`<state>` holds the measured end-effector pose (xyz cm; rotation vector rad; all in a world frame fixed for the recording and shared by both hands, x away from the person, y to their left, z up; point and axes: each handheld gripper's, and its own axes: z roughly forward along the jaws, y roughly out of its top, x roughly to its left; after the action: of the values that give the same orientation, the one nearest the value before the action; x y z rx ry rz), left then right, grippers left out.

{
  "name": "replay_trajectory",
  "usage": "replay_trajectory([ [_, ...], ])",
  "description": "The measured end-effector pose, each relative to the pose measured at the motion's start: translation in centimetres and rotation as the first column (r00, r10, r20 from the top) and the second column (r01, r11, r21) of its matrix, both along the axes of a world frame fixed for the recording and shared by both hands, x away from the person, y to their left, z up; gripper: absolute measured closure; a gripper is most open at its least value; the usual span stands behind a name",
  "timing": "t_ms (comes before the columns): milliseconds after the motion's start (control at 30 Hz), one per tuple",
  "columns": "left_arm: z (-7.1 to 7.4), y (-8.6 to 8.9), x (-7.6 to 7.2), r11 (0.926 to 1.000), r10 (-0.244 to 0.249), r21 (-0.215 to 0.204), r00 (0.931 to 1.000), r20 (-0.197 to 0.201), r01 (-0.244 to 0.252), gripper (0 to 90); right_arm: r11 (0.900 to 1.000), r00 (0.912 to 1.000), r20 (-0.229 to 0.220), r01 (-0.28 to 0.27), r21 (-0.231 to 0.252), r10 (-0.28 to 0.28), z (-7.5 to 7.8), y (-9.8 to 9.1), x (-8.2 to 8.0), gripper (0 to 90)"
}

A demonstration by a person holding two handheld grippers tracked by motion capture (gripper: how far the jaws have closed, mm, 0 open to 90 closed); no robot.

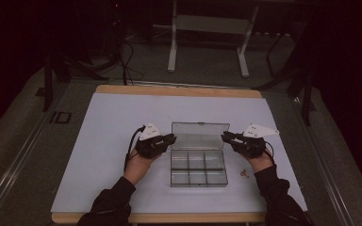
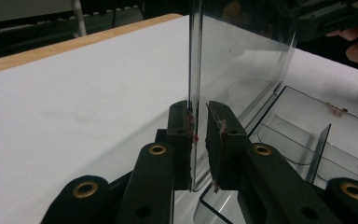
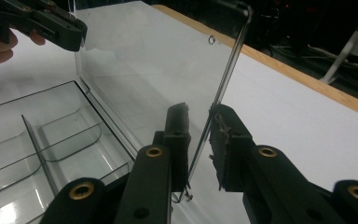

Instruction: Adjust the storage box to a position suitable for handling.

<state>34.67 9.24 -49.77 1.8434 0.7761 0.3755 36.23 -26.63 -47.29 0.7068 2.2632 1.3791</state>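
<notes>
A clear plastic compartment box (image 1: pixel 198 184) lies on the white table sheet with its lid (image 1: pixel 200 135) standing upright. My left gripper (image 1: pixel 172 139) is at the lid's left edge. In the left gripper view its jaws (image 2: pixel 199 126) are shut on the lid's rim (image 2: pixel 194 70). At the lid's right edge is my right gripper (image 1: pixel 225 137). In the right gripper view its jaws (image 3: pixel 199 126) stand slightly apart, and the lid's edge (image 3: pixel 228 70) runs slantwise between them with a gap at the pads. The box's compartments (image 3: pixel 42 140) hold nothing.
A small brown scrap (image 1: pixel 243 173) lies on the sheet just right of the box. The white sheet (image 1: pixel 108 141) covers a wooden table whose edge (image 1: pixel 179 90) shows at the back. Table legs and cables stand on the dark floor beyond.
</notes>
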Motion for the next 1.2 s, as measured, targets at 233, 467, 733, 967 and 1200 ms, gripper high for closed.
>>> replay_trajectory([
  [233,-0.2,0.0,0.6,0.9998,0.009,-0.019,0.9996,-0.027,-0.009,80.1,0.9997,0.9995,-0.03,0.006,-0.022,-0.006,-0.8,0.0,0.4,75.4],
  [467,-0.5,-0.2,0.9,0.9996,0.02,-0.021,0.9992,-0.036,-0.021,76.8,0.9993,0.9978,-0.064,0.015,-0.034,-0.017,-1.2,0.2,0.8,74.7],
  [733,-0.8,-0.4,1.5,0.999,0.033,-0.029,0.9964,-0.079,-0.035,72.3,0.9984,0.9934,-0.109,0.031,-0.047,-0.036,-1.6,0.4,1.5,74.4],
  [967,-1.4,-0.6,2.2,0.9979,0.037,-0.049,0.9905,-0.133,-0.043,68.9,0.9977,0.9853,-0.16,0.053,-0.043,-0.059,-1.8,0.7,2.0,71.0],
  [1200,-1.9,-1.0,2.6,0.998,0.05,-0.029,0.9785,-0.2,-0.057,63.4,0.9965,0.9681,-0.238,0.068,-0.047,-0.078,-2.2,0.8,2.7,67.2],
])
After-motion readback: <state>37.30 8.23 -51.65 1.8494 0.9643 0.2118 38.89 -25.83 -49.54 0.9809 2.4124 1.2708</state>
